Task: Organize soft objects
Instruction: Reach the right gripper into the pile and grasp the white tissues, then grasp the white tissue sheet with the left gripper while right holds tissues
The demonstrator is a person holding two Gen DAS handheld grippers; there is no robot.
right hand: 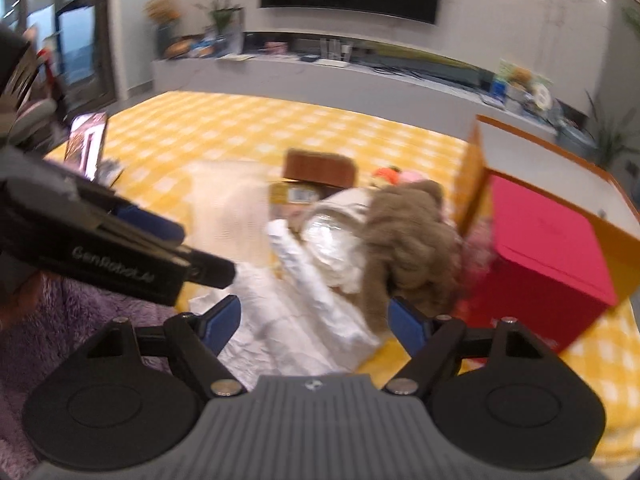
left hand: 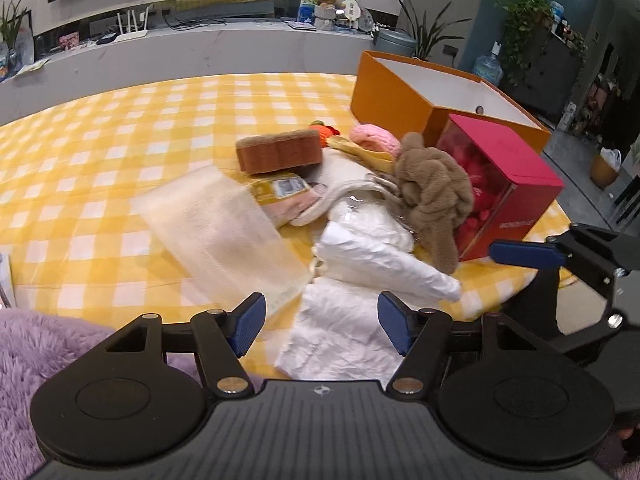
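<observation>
Left gripper (left hand: pixel 322 326) jaws stood apart, nothing clamped, hovering over the near end of crumpled white wrapped bundles (left hand: pixel 360 256) on the yellow-checked surface (left hand: pixel 100 152). Right gripper (right hand: pixel 316 326) jaws likewise apart and empty, above the same white bundles (right hand: pixel 304 312); that view was blurred.

Pile of soft objects lay mid-surface: cream fleece in clear wrap (left hand: pixel 216 228), brown plush block (left hand: pixel 280 150), tan plush toy (left hand: pixel 432 196), pink knitted piece (left hand: pixel 374 138).

Red box (left hand: pixel 508 184) stood just beside the toy, in front of the open orange box (left hand: pixel 394 92).

Writing: "GenRobot.AI" legible on the left gripper's body in the right view; red box lettering unreadable.
</observation>
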